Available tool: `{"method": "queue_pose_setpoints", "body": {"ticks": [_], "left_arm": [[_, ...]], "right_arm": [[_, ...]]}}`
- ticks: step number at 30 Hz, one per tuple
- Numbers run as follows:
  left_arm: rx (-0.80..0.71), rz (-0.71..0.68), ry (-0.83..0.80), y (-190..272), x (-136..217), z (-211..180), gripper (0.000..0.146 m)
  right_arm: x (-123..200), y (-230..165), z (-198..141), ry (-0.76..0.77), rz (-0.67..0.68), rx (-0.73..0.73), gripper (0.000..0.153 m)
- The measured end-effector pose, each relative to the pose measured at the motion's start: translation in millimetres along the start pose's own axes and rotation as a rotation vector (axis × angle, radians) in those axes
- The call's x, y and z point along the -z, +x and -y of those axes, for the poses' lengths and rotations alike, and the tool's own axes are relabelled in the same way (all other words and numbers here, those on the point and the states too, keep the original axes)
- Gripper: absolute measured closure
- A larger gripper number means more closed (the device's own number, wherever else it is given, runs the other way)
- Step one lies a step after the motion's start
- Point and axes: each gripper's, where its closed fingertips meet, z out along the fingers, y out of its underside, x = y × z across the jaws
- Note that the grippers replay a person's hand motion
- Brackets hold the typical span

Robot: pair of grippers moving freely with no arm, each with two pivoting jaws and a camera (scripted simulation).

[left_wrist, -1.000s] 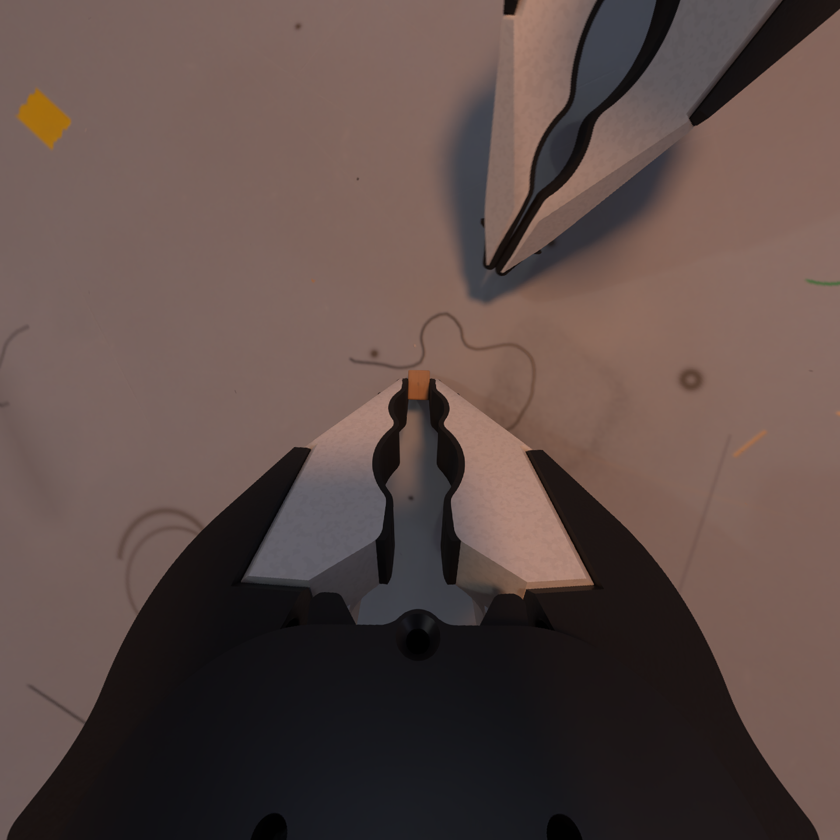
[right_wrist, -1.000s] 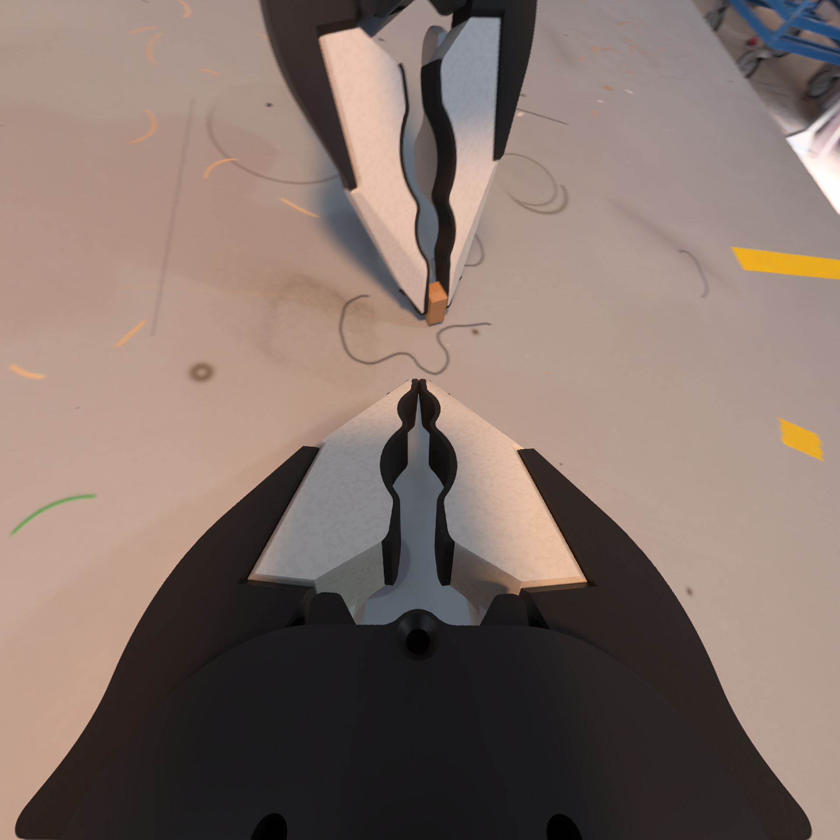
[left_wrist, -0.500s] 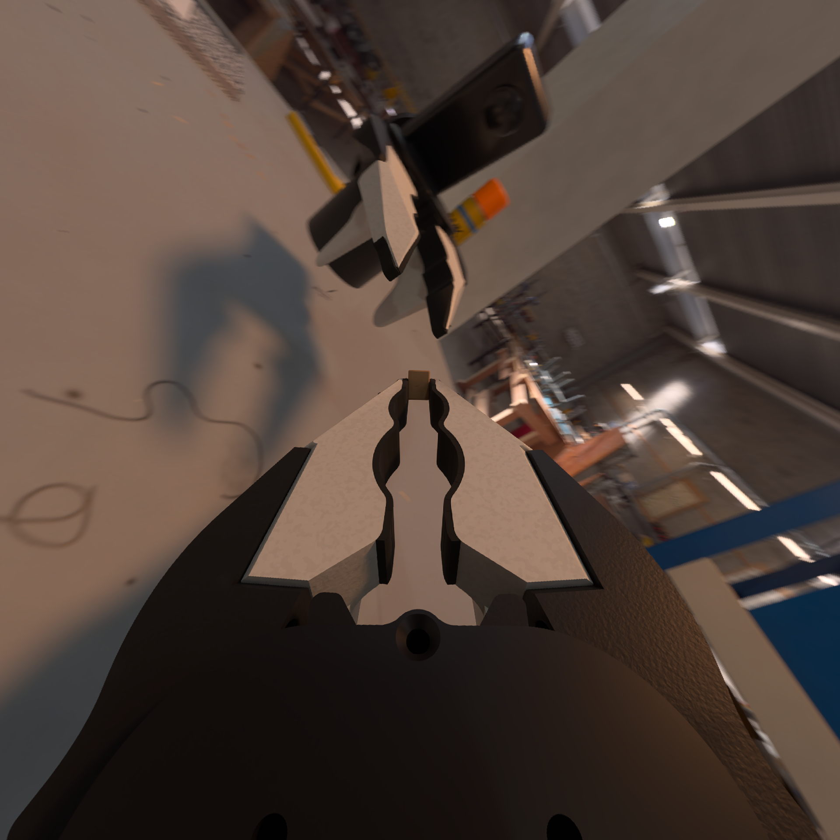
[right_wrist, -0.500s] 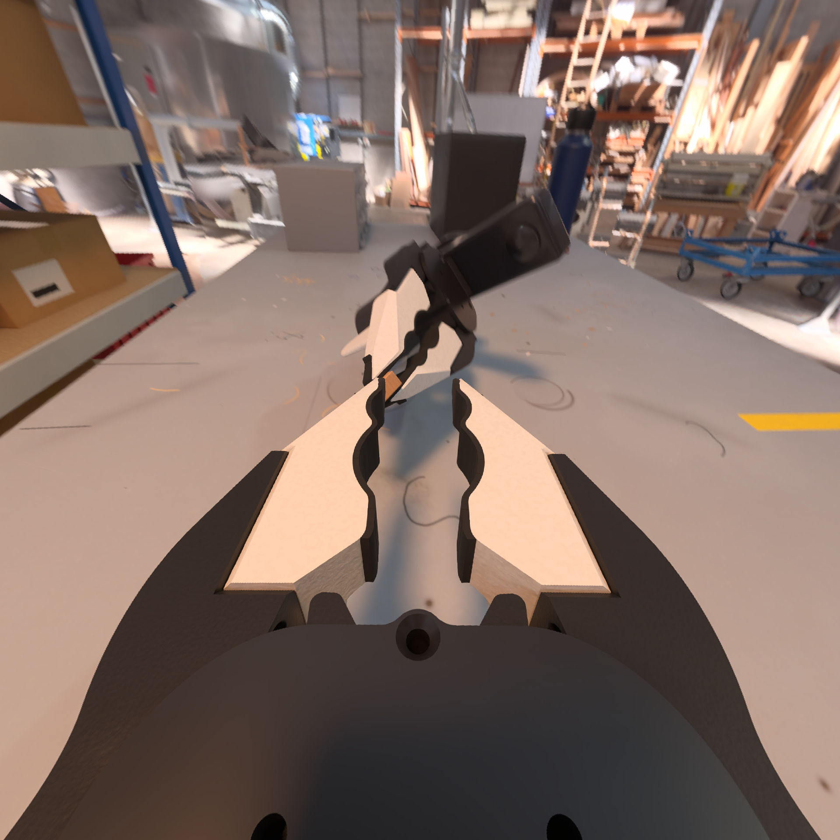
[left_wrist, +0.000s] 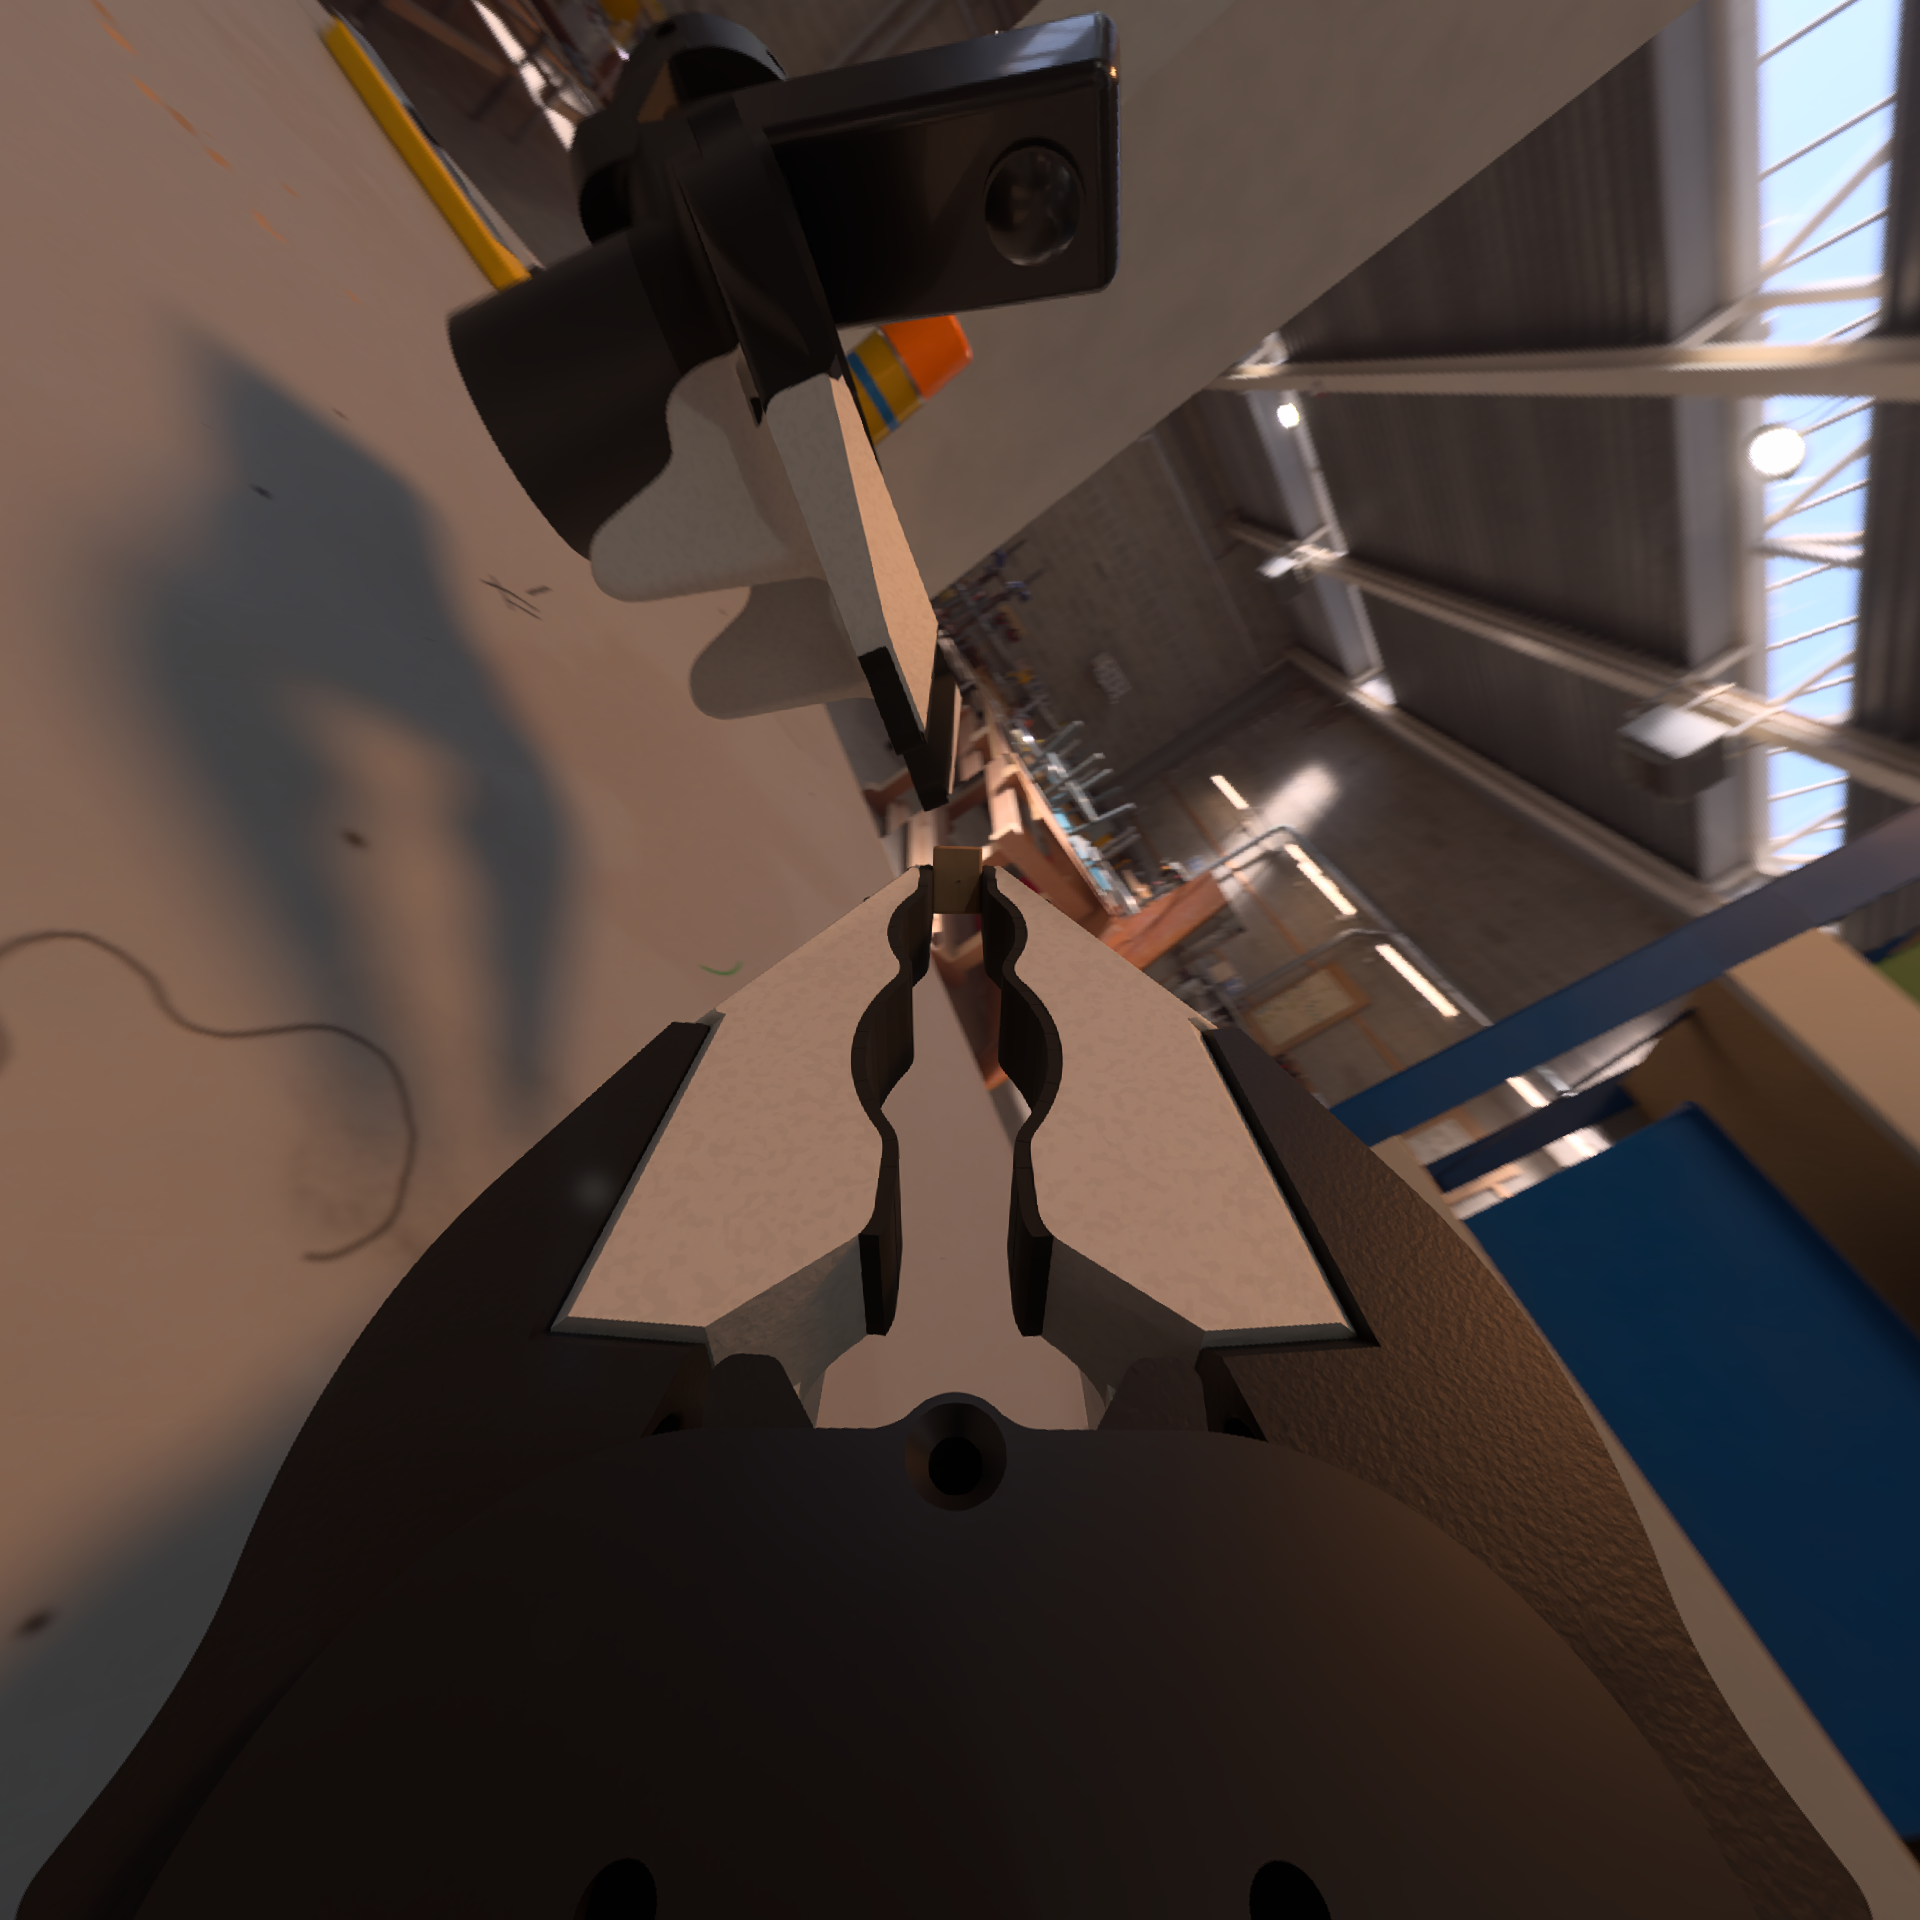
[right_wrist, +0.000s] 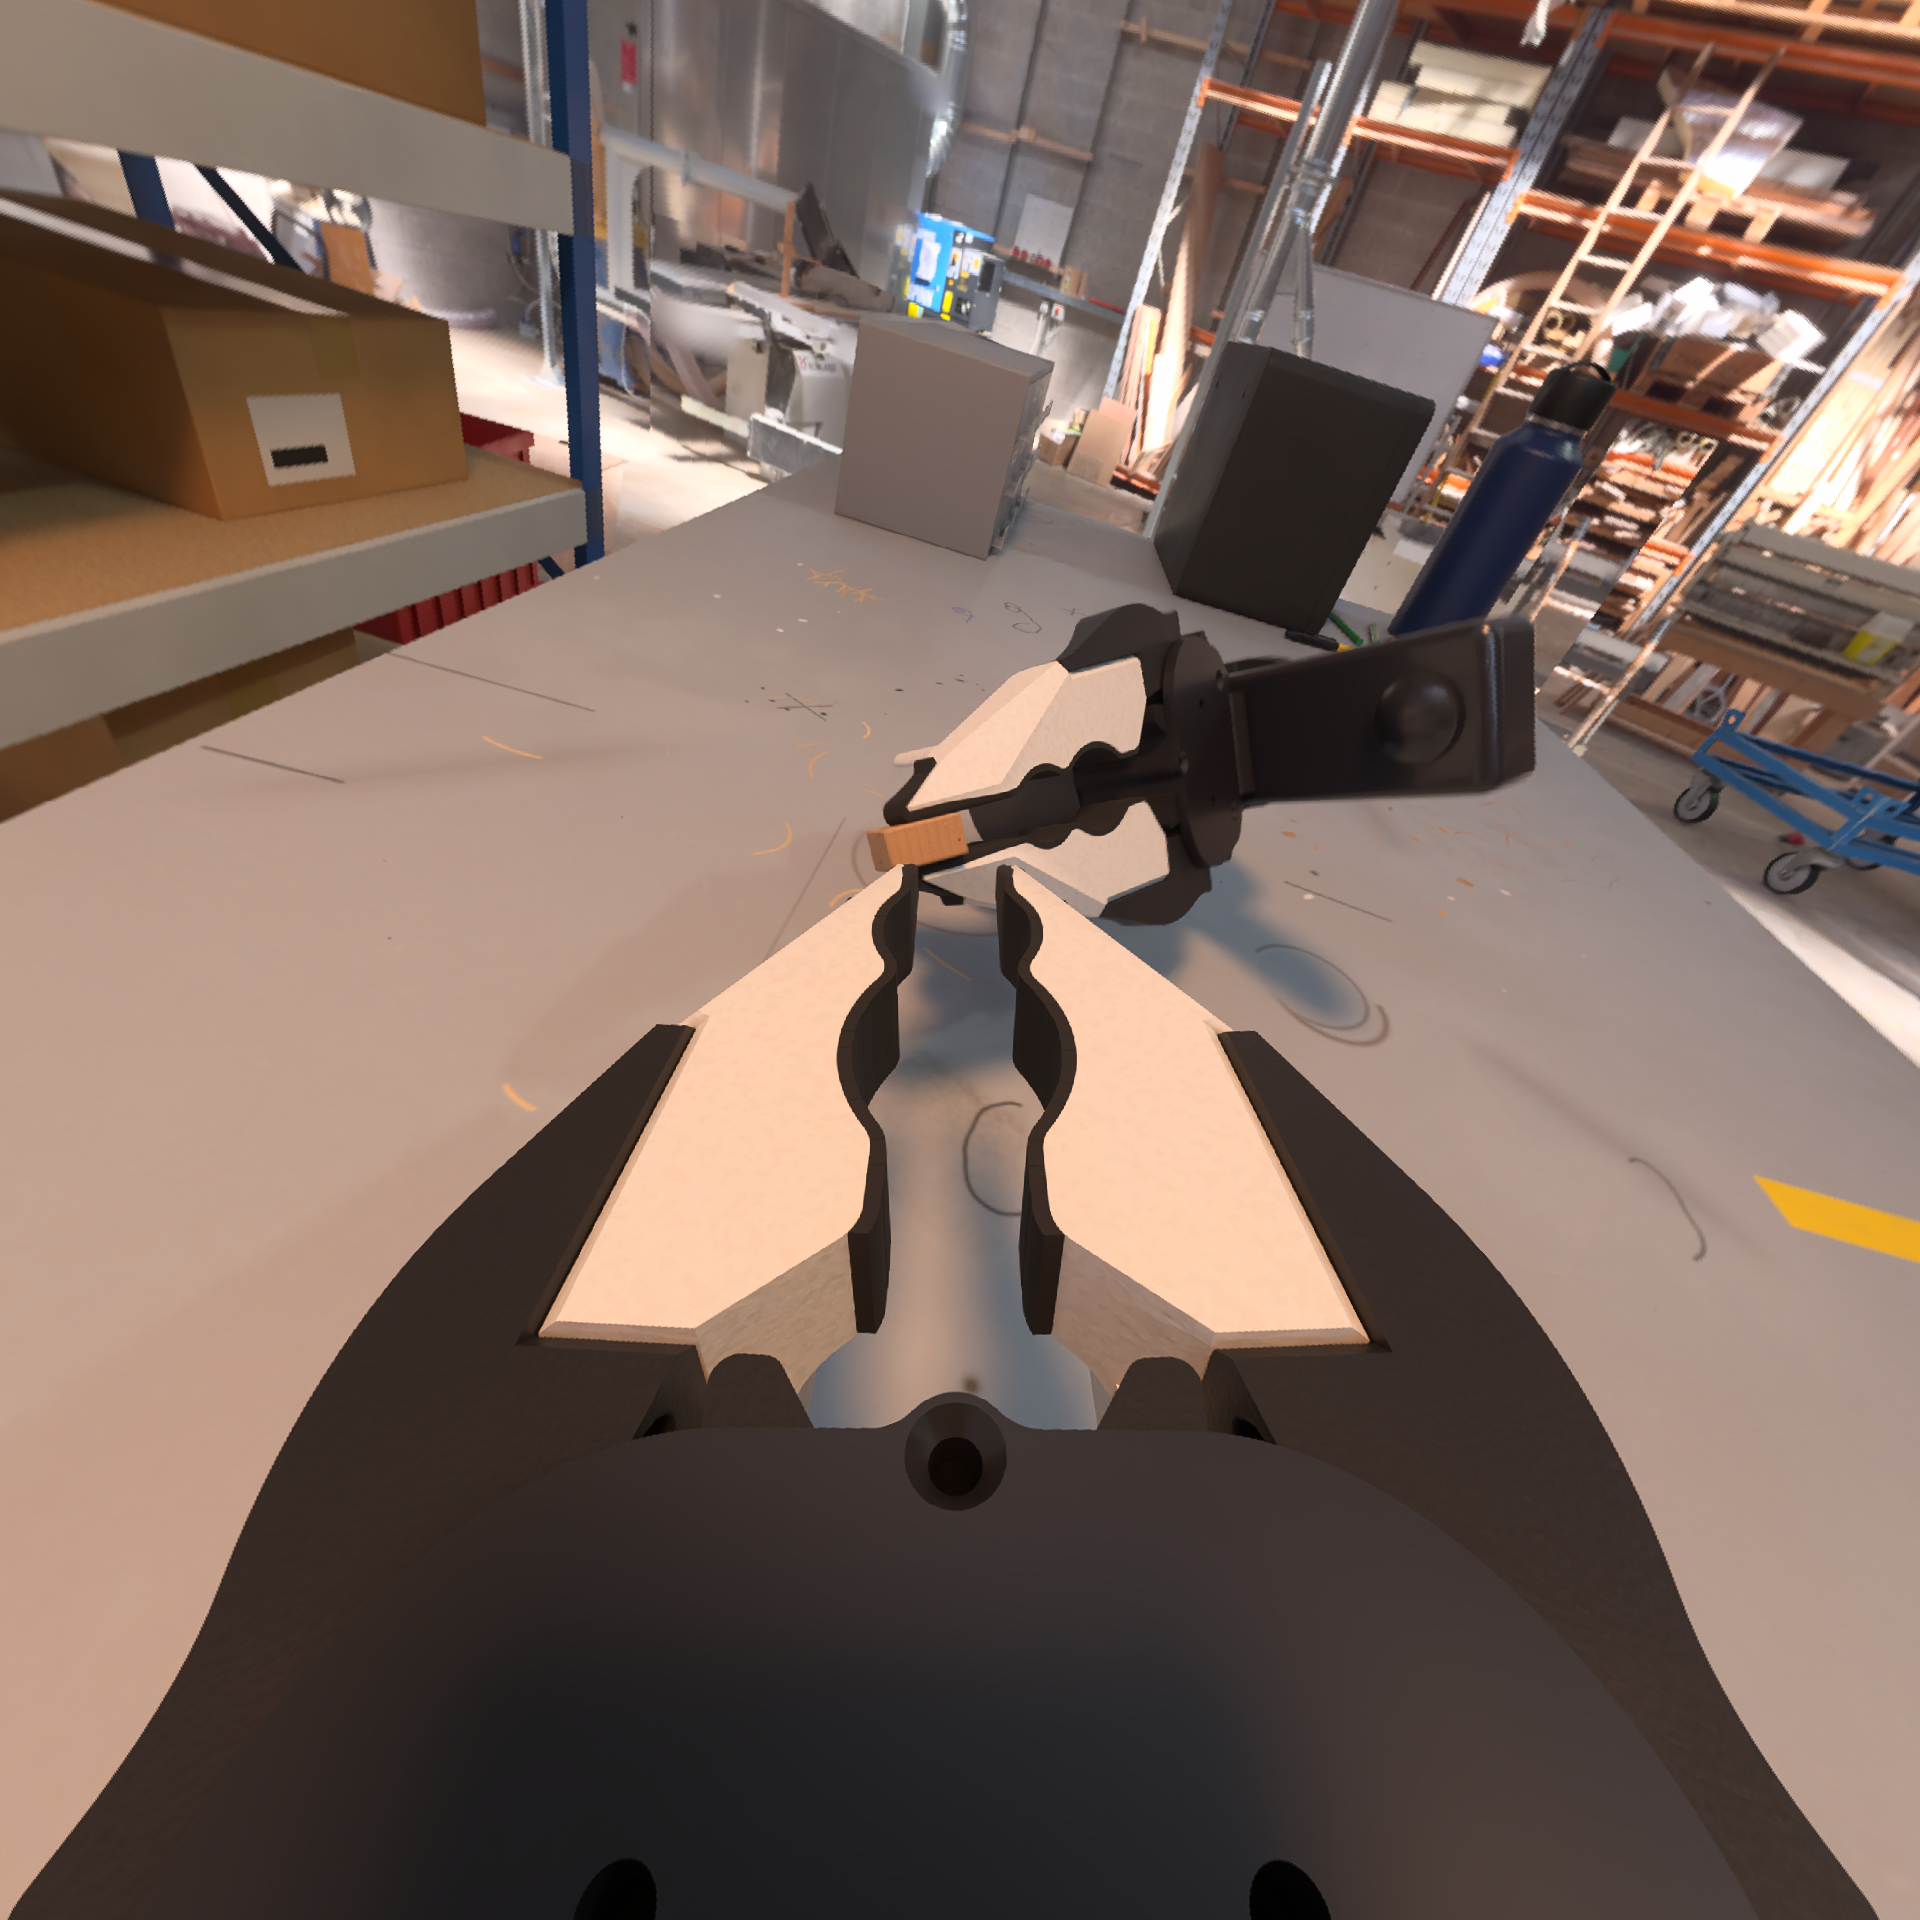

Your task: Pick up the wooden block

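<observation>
The wooden block (left_wrist: pixel 957 879) is clamped between the fingertips of the left gripper (left_wrist: pixel 957 883) and is held in the air, clear of the tabletop (right_wrist: pixel 312 935). In the right wrist view, the block (right_wrist: pixel 918 840) is seen jutting out sideways from the tips of the left gripper (right_wrist: pixel 961 831). The fingers of the right gripper (right_wrist: pixel 956 883) are parted, with nothing between them, and are pointed just beneath the block. A dark shadow (left_wrist: pixel 343 665) is cast on the tabletop.
</observation>
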Motion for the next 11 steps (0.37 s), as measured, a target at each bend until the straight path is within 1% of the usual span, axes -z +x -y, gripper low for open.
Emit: {"method": "queue_pose_setpoints", "body": {"ticks": [2,3,4,5,6,7,11], "left_arm": [[-0.042,0.068,0.007,-6,4,4,0.138],[-0.06,0.113,0.019,-10,7,6,0.138],[-0.083,0.161,0.035,-14,10,9,0.138],[-0.109,0.203,0.043,-17,13,10,0.138],[-0.127,0.218,0.03,-17,13,9,0.138],[-0.122,0.202,0.002,-15,13,5,0.138],[-0.075,0.17,-0.016,-15,11,2,0.138]], "right_arm": [[0,2,-3,0.0,-0.007,-0.038,0.139],[1,3,-6,-0.011,-0.013,-0.051,0.142],[1,6,-9,-0.023,-0.029,-0.07,0.15],[2,9,-12,-0.03,-0.05,-0.093,0.153],[1,11,-13,-0.029,-0.069,-0.114,0.153],[1,12,-12,-0.02,-0.078,-0.125,0.153],[-1,5,-11,-0.001,-0.025,-0.116,0.153]]}}
